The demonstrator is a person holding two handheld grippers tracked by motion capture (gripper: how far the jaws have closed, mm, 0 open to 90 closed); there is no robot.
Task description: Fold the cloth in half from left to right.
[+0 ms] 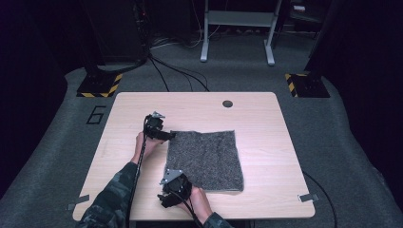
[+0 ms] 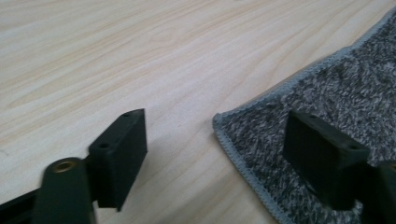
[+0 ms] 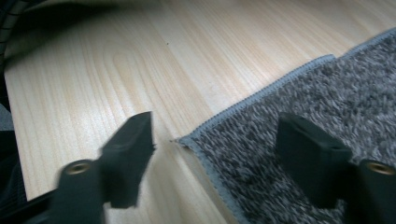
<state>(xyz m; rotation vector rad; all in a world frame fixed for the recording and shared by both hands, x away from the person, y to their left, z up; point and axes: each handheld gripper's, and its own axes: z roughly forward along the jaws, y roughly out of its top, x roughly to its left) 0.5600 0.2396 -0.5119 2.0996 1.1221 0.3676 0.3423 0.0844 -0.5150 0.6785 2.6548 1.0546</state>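
Grey cloth (image 1: 204, 159) flat, edges square to table (image 1: 266, 118) | left gripper (image 2: 224, 144) unclenched astride far-left corner | right gripper (image 3: 215, 154) unclenched astride near-left corner

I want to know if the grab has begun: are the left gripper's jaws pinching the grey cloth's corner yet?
No: the cloth corner lies flat between open jaws.

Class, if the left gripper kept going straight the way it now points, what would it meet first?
Probably the near corner of the grey, fuzzy square cloth, which lies between the open left gripper jaws, on the pale wooden table; depth is uncertain.
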